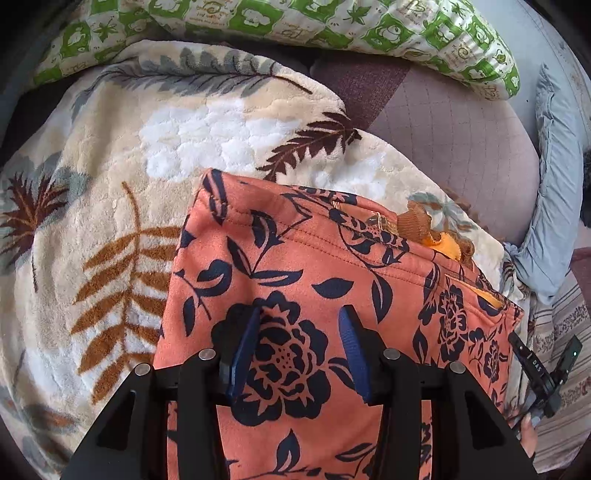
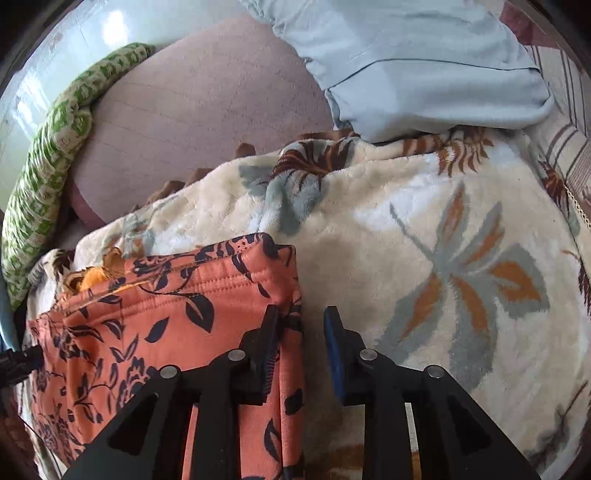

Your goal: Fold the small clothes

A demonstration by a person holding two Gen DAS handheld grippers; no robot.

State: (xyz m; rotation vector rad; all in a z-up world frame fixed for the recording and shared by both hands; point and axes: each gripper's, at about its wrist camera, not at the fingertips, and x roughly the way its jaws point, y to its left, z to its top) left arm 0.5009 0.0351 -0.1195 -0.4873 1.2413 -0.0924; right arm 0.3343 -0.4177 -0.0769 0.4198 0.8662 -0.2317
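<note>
both claws hang spread, pinching nothing. the orange, navy-flowered fleece garment [image 1: 332, 295] lies lengthwise under my left claw [image 1: 301, 354]. its side edge sits just left of my right claw [image 2: 301, 350].

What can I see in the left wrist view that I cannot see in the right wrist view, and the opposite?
Only the left wrist view shows the left claw, open above the middle of the orange flowered garment, and a black device at the right edge.

Only the right wrist view shows the right claw, open at the garment's right edge, and the stitched front of the light blue cloth.

Both show the garment, the leaf-print blanket beneath it and the green patterned pillow.
</note>
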